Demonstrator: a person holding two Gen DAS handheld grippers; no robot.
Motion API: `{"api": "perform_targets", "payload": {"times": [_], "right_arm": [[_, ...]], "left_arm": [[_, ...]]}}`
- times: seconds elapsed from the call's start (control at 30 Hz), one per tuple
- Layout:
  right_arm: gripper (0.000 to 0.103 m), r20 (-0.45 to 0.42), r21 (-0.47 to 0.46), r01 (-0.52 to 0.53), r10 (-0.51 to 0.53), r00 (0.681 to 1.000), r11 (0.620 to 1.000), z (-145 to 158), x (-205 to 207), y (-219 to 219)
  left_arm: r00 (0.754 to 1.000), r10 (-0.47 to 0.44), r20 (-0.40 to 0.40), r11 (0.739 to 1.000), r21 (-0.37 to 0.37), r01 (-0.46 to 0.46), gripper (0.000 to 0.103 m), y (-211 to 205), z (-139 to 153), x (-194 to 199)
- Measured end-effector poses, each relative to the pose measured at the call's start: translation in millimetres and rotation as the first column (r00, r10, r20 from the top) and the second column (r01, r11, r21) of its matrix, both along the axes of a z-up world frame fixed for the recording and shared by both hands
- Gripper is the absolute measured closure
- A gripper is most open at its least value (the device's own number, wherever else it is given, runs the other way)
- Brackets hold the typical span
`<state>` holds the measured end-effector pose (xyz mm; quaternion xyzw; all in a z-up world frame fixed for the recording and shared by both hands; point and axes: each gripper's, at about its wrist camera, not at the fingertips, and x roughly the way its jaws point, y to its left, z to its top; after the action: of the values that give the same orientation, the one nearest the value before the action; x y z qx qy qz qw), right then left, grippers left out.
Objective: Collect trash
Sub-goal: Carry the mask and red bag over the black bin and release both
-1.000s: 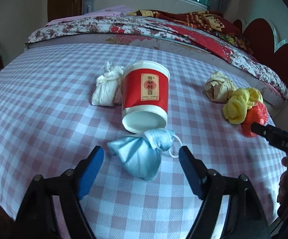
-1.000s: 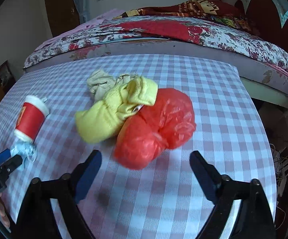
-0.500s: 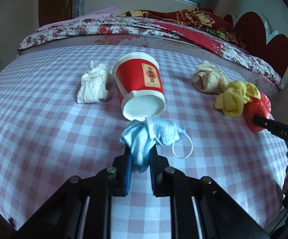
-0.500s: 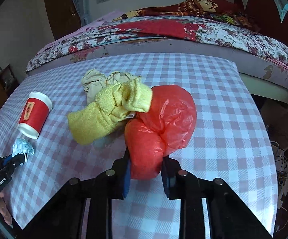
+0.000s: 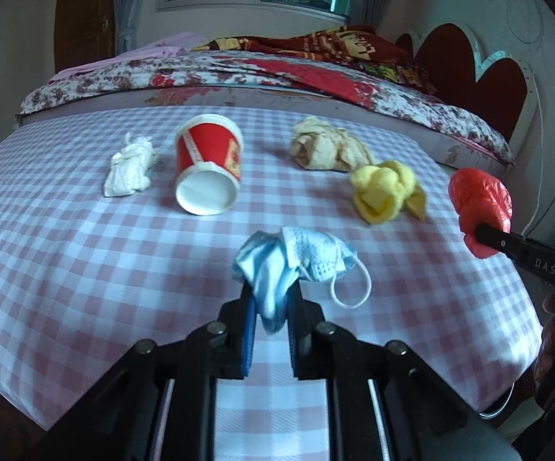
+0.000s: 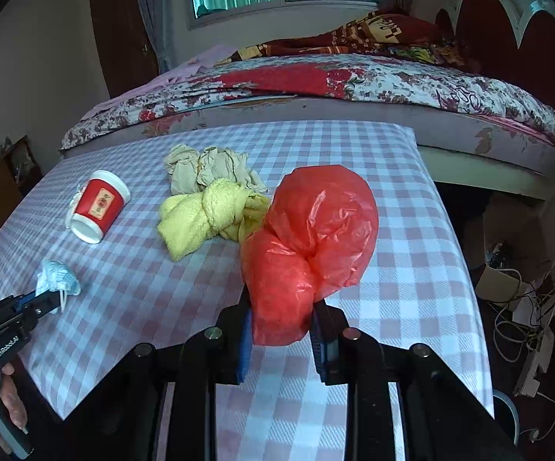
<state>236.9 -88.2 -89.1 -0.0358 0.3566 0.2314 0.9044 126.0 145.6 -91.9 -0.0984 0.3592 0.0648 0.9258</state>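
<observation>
Six bits of trash show in all: one mask (image 5: 292,265), one red bag (image 6: 308,246), one cup (image 5: 209,171), one white wad (image 5: 129,171), one tan wad (image 5: 325,150) and one yellow cloth (image 5: 386,190).

The left gripper (image 5: 271,309) is pinched tight on the mask, at the near middle of the checked table (image 5: 66,253). The mask bunches up and away from the pads, and its ear loop (image 5: 350,288) hangs to the right.

The right gripper (image 6: 281,324) is squeezed on the red bag, at the near right side of the table. The bag stands up tall from the pads, long way up, leaning a bit right.

The cup lies on its side, far left, with its white bottom facing near. The white wad lies just left of it. The tan wad touches the yellow cloth, far right. A bed (image 5: 239,73) stands past the table.
</observation>
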Motion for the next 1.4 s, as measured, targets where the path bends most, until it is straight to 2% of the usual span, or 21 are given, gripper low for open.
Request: {"api": "perform_targets", "payload": {"times": [0.2,0.4,0.73,0.93,1.27,1.4], "right_arm": [[0.076,0.03,0.015,-0.002,0.002,1.0,1.0,6,-27,-28],[0.076,0.048,0.023,0.051,-0.052,0.998,0.998,9,-45,-75],[0.076,0.044,0.022,0.165,-0.165,0.985,0.986,5,-64,-155],[0.076,0.036,-0.007,0.232,-0.231,0.972,0.973,-3,-79,-206],[0.076,-0.014,-0.05,0.324,-0.325,0.945,0.945,-23,-109,-286],[0.076,-0.035,-0.064,0.328,-0.33,0.943,0.943,-34,-120,-304]], "left_arm": [[0.998,-0.064,0.018,0.998,0.001,0.064,0.088,-40,5,-3],[0.989,-0.149,0.025,0.989,0.004,0.149,0.088,-84,10,0],[0.954,-0.299,0.025,0.954,0.022,0.298,0.088,-171,14,7],[0.919,-0.394,0.016,0.919,0.015,0.393,0.088,-227,14,5],[0.84,-0.543,-0.001,0.84,-0.014,0.543,0.088,-326,9,-20],[0.833,-0.554,-0.013,0.832,-0.035,0.553,0.088,-350,0,-29]]}}
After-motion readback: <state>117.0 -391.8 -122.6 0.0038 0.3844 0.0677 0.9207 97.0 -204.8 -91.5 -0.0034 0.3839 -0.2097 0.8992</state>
